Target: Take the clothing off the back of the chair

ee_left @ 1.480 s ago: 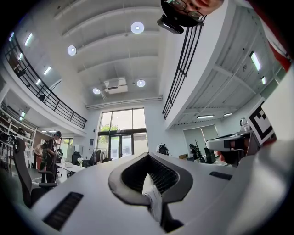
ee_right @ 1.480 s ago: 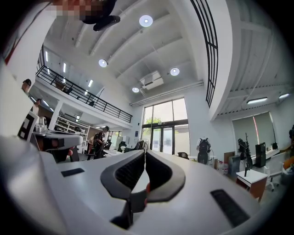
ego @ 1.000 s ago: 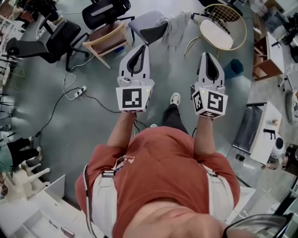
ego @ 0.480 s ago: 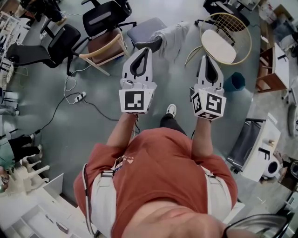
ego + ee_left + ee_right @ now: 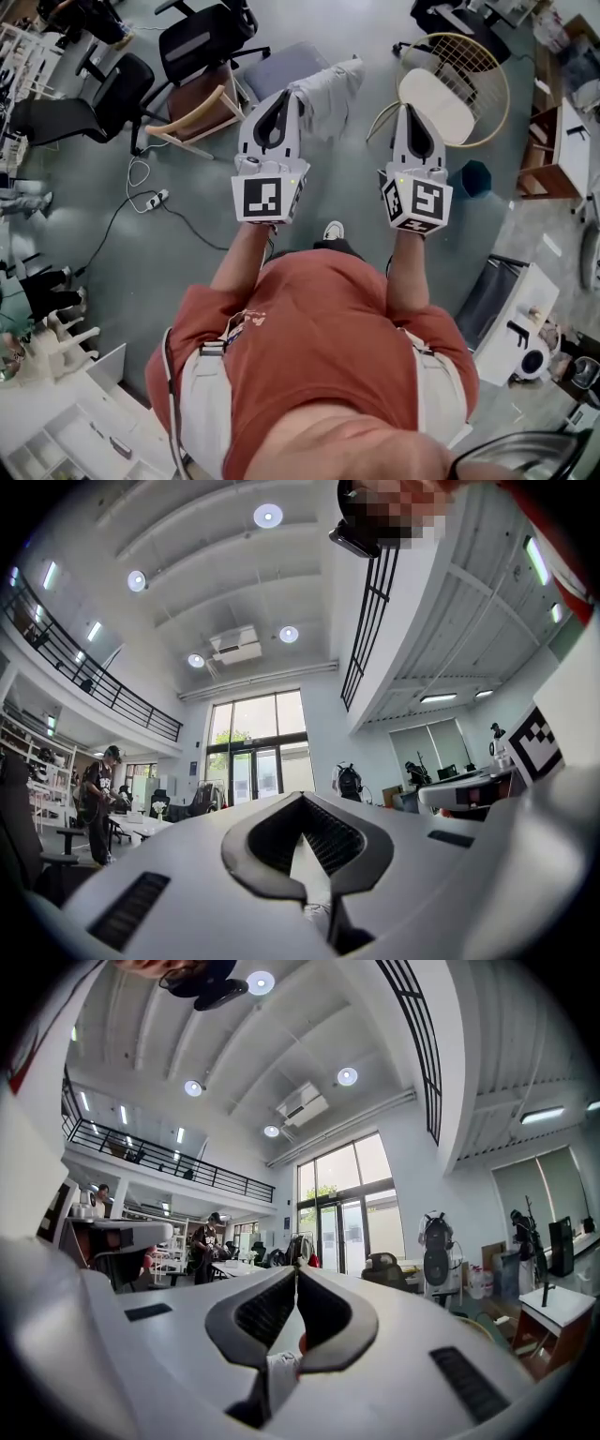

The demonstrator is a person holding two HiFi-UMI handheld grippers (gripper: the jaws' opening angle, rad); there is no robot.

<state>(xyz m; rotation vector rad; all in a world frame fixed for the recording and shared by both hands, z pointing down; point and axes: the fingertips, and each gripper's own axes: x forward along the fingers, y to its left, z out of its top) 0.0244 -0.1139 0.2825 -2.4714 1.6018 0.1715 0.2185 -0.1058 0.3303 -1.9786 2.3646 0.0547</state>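
Left tool [image 5: 301,797] jaws together, empty; glass doors [image 5: 255,761] beyond.

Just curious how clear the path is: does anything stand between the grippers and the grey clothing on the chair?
Nothing visible does. Only bare floor lies between the left gripper, the right gripper and the grey clothing draped over the chair. A wooden chair and a round wire chair stand off to either side.
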